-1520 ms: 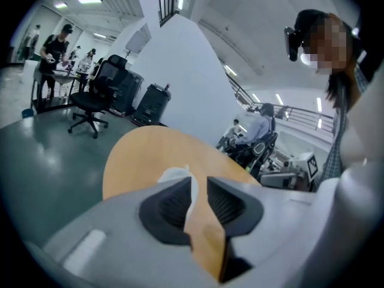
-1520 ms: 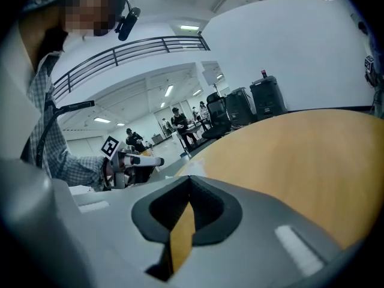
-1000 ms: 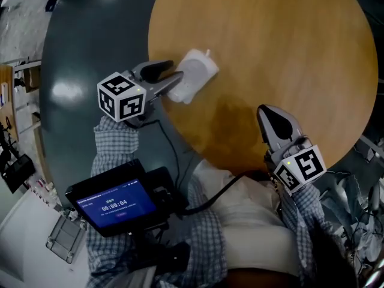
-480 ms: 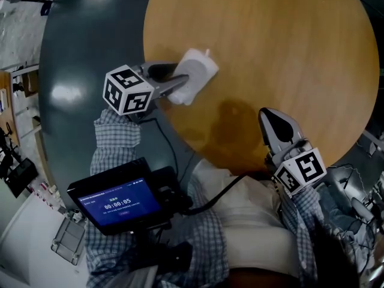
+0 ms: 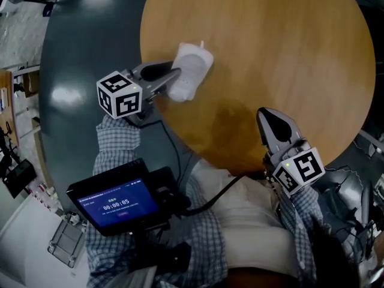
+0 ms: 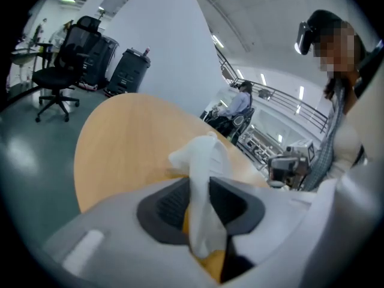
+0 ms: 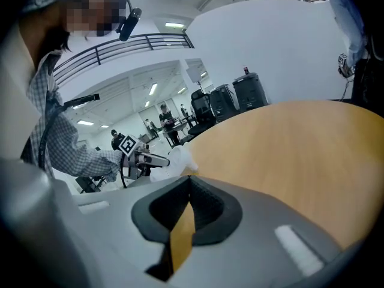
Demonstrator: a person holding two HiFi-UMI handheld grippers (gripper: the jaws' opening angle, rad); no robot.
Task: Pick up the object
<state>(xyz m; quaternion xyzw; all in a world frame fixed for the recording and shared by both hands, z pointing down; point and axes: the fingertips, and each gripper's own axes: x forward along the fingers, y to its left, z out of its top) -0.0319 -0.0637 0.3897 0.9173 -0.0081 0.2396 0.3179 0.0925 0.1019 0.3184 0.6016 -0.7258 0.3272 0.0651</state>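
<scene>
A soft white object [image 5: 192,69] sits near the left edge of the round wooden table [image 5: 276,41]. My left gripper [image 5: 174,80] reaches in from the table's left edge; its jaws have just been closing and now pinch the object's near end. In the left gripper view the white object [image 6: 203,173] stands squeezed between the dark pads [image 6: 231,200]. My right gripper [image 5: 268,114] rests at the table's near edge, well right of the object, with its jaws together and nothing in them. The right gripper view shows its pads [image 7: 204,200] meeting over bare table [image 7: 300,155].
A small screen unit [image 5: 119,204] with a cable hangs at the person's front, below the left gripper. Dark floor [image 5: 84,53] surrounds the table. An office chair [image 6: 60,71] and equipment stand far behind, and people are in the background.
The left jaws have closed onto the white object, which has shifted slightly up and left in the head view. The right gripper has stayed put.
</scene>
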